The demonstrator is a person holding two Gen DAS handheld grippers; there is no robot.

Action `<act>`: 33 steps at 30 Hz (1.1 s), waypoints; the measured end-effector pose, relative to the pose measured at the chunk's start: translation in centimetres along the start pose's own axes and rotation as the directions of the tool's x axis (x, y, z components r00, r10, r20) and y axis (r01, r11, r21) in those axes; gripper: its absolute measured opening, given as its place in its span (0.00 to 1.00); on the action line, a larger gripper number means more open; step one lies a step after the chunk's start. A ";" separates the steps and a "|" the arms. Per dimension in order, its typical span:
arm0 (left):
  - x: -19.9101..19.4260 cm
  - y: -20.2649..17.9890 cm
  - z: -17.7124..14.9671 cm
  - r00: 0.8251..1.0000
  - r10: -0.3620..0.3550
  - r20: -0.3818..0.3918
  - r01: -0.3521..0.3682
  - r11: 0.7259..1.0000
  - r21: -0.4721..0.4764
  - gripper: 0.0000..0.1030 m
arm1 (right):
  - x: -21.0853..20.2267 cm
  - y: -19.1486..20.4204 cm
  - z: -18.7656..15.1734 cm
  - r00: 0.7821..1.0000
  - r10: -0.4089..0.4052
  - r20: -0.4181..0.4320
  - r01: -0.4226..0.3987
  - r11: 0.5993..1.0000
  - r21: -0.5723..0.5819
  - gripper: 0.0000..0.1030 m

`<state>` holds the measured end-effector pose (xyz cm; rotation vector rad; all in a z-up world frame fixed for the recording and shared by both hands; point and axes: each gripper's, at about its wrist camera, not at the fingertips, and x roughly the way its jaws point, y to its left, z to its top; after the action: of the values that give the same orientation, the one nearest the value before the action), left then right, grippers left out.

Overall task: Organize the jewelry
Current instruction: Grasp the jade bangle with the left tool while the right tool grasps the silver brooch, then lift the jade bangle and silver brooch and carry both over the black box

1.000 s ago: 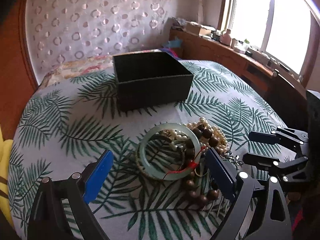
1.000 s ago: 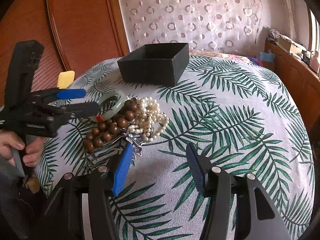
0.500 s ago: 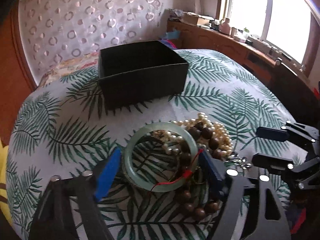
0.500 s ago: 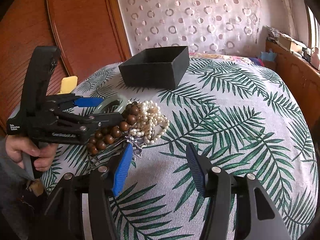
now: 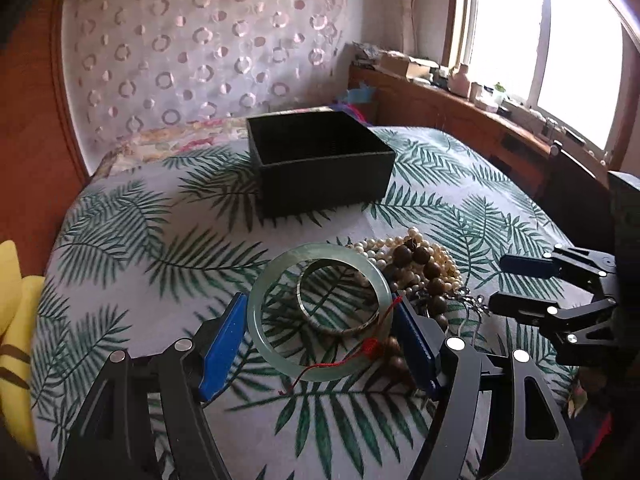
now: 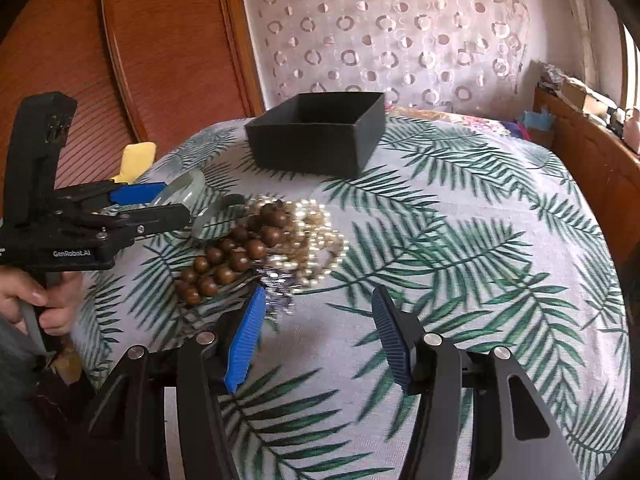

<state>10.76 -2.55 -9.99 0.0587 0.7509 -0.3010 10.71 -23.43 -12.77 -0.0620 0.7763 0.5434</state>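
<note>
Left wrist view: left gripper (image 5: pixel 320 336) is clamped across the green bangle (image 5: pixel 320 312), w/ a thin metal ring inside it; the black box (image 5: pixel 320 160) looks empty, so nothing is sorted yet. Right wrist view: right gripper (image 6: pixel 318 332) hangs released near the beads (image 6: pixel 236 254) & pearls (image 6: pixel 316 240), which are blurred; the bangle is half hidden.

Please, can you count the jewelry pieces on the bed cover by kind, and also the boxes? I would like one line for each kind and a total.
Bangles: 2, the green jade bangle and a thin metal bangle inside it
Wooden bead strings: 1
Pearl strands: 1 heap, strand count unclear
Black box: 1
Total: 5
</note>
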 end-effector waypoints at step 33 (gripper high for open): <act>-0.9 0.2 -1.1 1.000 -0.017 0.023 0.017 0.999 -0.030 0.67 | 2.2 1.5 0.7 0.992 0.076 -0.099 -0.073 0.997 0.037 0.21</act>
<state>9.48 -1.95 -10.21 0.0198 0.7332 -0.3059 11.73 -20.99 -13.53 -0.0300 0.8876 0.6013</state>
